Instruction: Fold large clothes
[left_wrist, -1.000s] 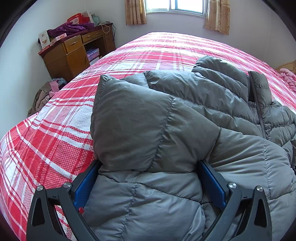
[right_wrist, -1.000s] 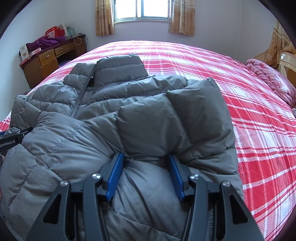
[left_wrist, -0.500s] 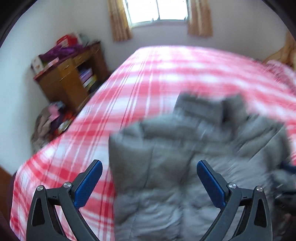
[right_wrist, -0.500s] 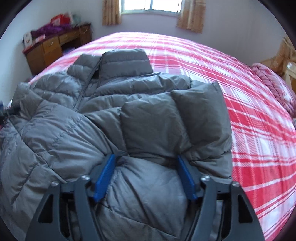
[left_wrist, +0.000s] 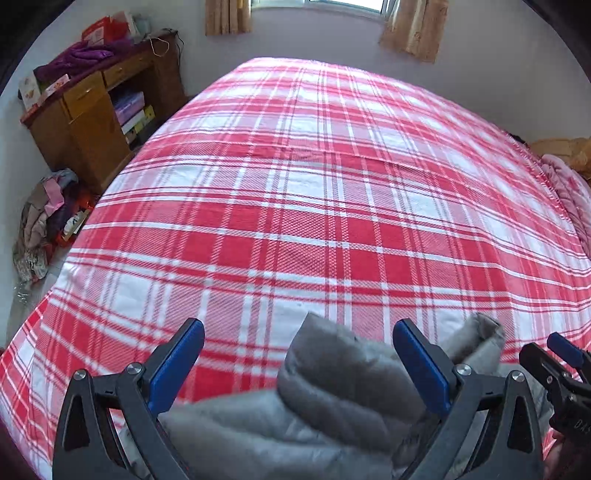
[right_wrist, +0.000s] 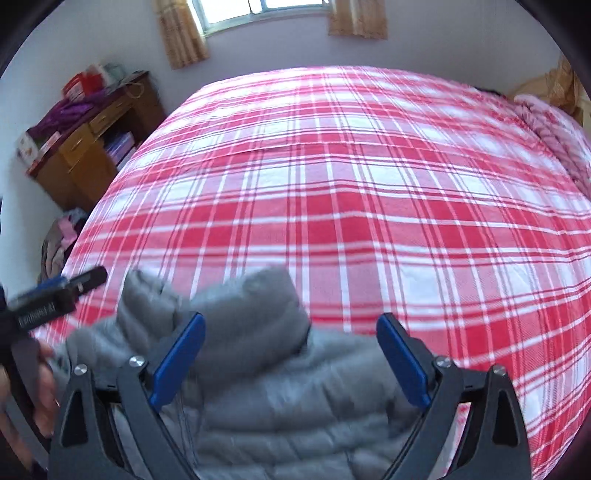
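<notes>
A bed (left_wrist: 332, 206) with red-white plaid cover fills the room, a wooden cabinet (left_wrist: 92, 125) beside it at the wall. The grey down jacket (right_wrist: 266, 387) lies at the near edge. Both the left gripper (left_wrist: 299, 369) and right gripper (right_wrist: 291, 354) have fingers wide apart, holding nothing.

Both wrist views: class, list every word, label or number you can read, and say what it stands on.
White label on the left tongs: blurred, unreadable.
White letters on the right tongs: cut off at the edge, perhaps "DAS"; not certain.
Boxes on the wooden desk: print too small to read.
No other text shows.
</notes>
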